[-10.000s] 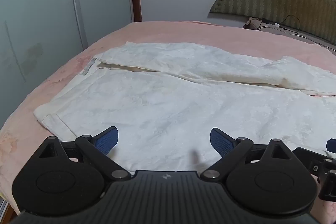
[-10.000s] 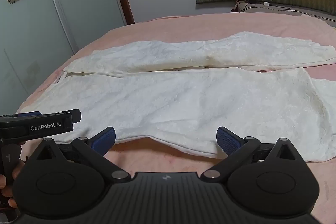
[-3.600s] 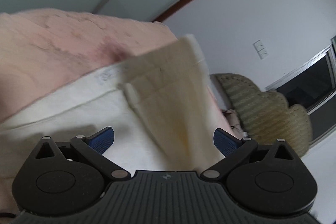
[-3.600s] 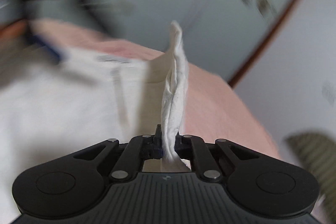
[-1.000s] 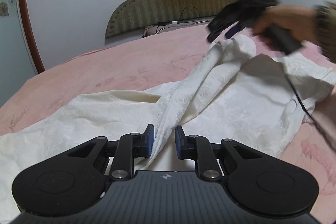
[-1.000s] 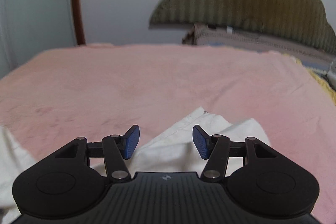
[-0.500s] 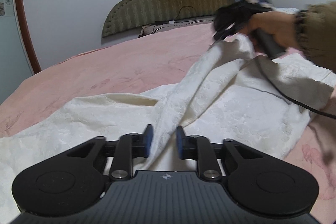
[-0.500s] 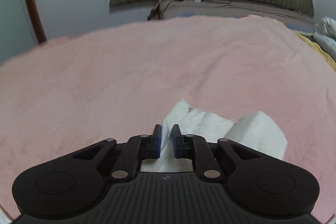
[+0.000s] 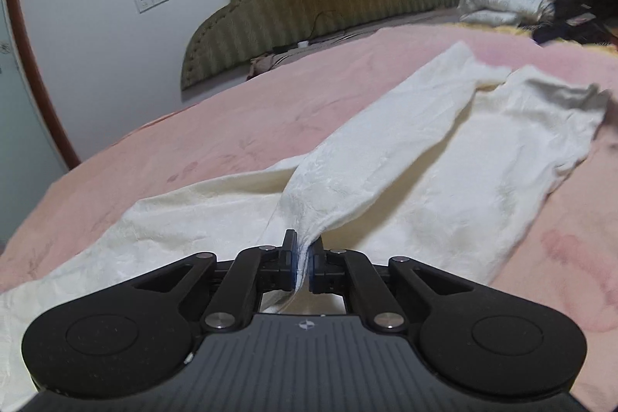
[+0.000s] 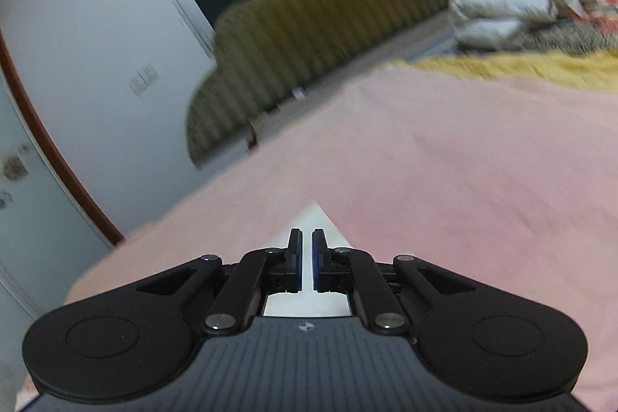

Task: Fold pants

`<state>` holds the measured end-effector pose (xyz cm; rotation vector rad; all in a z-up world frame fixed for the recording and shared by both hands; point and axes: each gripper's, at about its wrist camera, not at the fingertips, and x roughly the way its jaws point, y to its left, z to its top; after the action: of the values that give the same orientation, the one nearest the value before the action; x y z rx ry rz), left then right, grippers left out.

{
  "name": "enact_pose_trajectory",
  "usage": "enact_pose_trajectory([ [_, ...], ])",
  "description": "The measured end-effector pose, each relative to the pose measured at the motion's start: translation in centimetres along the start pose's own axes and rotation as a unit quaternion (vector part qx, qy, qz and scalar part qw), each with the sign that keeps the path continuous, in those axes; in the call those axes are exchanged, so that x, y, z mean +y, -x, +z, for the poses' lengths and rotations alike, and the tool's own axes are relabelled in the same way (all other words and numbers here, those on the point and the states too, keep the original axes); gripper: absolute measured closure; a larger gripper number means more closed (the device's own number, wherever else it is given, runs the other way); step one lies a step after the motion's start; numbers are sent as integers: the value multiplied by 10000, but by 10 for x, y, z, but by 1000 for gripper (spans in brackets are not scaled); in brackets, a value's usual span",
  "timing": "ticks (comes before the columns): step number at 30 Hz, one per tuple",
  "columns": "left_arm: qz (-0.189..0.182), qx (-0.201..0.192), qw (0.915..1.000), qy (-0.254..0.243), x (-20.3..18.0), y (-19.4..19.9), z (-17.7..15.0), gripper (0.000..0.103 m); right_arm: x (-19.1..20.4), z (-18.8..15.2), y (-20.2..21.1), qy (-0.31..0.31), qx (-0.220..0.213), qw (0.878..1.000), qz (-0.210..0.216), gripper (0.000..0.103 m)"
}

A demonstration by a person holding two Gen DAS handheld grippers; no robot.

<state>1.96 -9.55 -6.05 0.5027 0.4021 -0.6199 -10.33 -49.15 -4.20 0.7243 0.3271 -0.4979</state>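
White pants [image 9: 405,161] lie on the pink bed [image 9: 231,126], legs stretching away to the right. My left gripper [image 9: 303,259] is shut on a pinched ridge of the pants fabric near the crotch, lifting it into a fold. In the right wrist view my right gripper [image 10: 305,255] is shut on a white corner of the pants [image 10: 314,219], which pokes out past the fingertips. That view is blurred. The right gripper itself does not show in the left wrist view.
An olive padded headboard [image 9: 320,6] stands at the far end of the bed. Folded white bedding [image 9: 502,2] and a yellow blanket [image 10: 521,64] lie at the far right. A dark object [image 9: 579,2] sits at the right edge.
My left gripper has closed tight on the fabric ridge. My right gripper, shut on the leg end, has moved away and out of the left view; the leg now lies flat.
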Motion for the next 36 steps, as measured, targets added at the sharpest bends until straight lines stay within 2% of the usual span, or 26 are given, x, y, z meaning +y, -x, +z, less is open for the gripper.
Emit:
enact_pose_trajectory([
  [1, 37, 18, 10000, 13, 0, -2, 1, 93, -8, -5, -2, -171, 78, 9998, 63, 97],
  [3, 137, -1, 9999, 12, 1, -4, 3, 79, -20, -14, -11, -763, 251, 9959, 409, 95],
  [5, 212, -40, 9997, -68, 0, -5, 4, 76, -23, -22, -20, -1192, 402, 9890, 773, 90],
  [7, 270, -54, 9995, -170, -4, -5, 6, 69, -19, -28, -34, -1395, 692, 9824, 1029, 71],
  [8, 310, -74, 9993, -215, -5, -5, 7, 66, -15, -30, -42, -1471, 843, 9800, 1043, 42],
  [9, 368, -102, 9989, -253, -7, -6, 7, 60, -11, -32, -49, -1552, 939, 9776, 1067, 24],
  [12, 418, -135, 9987, -265, -8, -8, 8, 59, -1, -36, -60, -1575, 836, 9777, 1112, 24],
  [15, 391, -116, 9989, -215, -9, -10, 8, 59, -1, -37, -78, -1854, 739, 9717, 1264, 27],
  [17, 395, -93, 9990, -182, -9, -12, 10, 68, -4, -35, -88, -2068, 533, 9698, 1182, 31],
  [19, 342, -65, 9994, -75, -7, -13, 11, 83, -7, -31, -94, -2131, 287, 9712, 1023, 38],
  [20, 295, -66, 9995, 7, -5, -12, 13, 85, -8, -29, -97, -2132, 225, 9724, 921, 62],
  [21, 264, -85, 9996, 83, -3, -11, 14, 88, -11, -29, -101, -2214, 212, 9710, 873, 94],
  [22, 251, -124, 9995, 155, -2, -9, 14, 91, -15, -30, -102, -2363, 209, 9671, 923, 99],
  [23, 243, -150, 9994, 218, 0, -8, 15, 92, -18, -30, -102, -2441, 174, 9639, 1049, 99],
  [25, 287, -146, 9987, 400, 6, -10, 21, 93, -6, -19, -102, -2057, 163, 9726, 1071, 99],
  [27, 583, -230, 9955, 715, 19, -14, 34, 93, 15, 5, -104, -1750, 209, 9766, 1234, 99],
  [29, 888, -551, 9859, 1307, 39, -8, 51, 92, 44, 32, -98, -1473, -10, 9769, 1545, 98],
  [31, 1089, -1104, 9701, 1866, 53, 13, 64, 92, 76, 55, -74, -1097, -527, 9694, 2134, 98],
  [32, 1169, -1381, 9649, 1901, 53, 24, 66, 92, 90, 62, -55, -774, -851, 9654, 2342, 98],
  [33, 1227, -1581, 9640, 1750, 49, 33, 68, 92, 100, 66, -34, -477, -1177, 9606, 2471, 99],
  [34, 1217, -1665, 9675, 1460, 41, 39, 66, 93, 103, 66, -15, -315, -1400, 9574, 2505, 99],
  [36, 942, -1488, 9812, 785, 19, 41, 55, 93, 88, 57, 16, -330, -1574, 9586, 2351, 99],
])
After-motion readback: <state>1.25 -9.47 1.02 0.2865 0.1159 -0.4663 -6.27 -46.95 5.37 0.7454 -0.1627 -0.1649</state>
